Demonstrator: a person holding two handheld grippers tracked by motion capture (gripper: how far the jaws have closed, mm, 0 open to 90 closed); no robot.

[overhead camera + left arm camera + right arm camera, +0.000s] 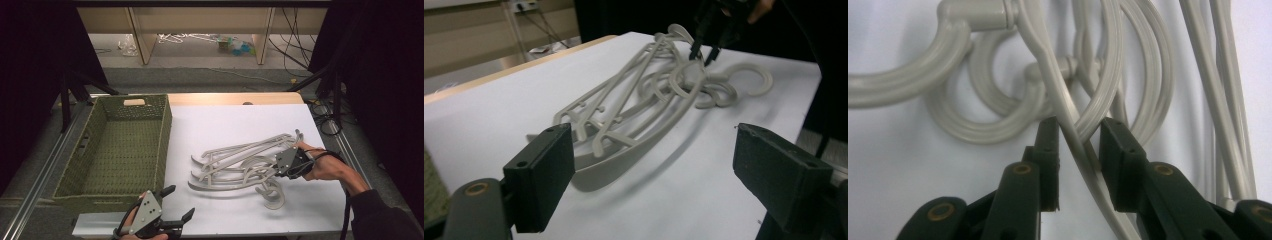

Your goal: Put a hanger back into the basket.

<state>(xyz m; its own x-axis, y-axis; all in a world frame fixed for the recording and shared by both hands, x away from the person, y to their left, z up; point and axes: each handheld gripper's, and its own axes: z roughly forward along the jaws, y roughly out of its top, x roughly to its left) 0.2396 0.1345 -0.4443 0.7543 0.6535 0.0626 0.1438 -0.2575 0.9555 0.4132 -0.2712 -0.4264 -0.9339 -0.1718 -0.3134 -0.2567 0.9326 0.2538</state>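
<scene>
Right gripper (1079,145) seemingly straddles hanger (1068,120).

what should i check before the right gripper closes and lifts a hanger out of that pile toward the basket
1. Right gripper straddles one hanger arm, a jaw on each side: ok.
2. Jaws shut on it: not ok, a gap shows on both sides of the arm.
3. Chosen hanger free of the rest of the pile of hangers: not ok, the hooks overlap and loop through each other, so others may drag along.
4. Basket has room: ok, it looks empty.
5. Left gripper out of the way: ok, open near the table's front edge, apart from the pile.
6. Which hanger lies on top: cannot tell.
</scene>
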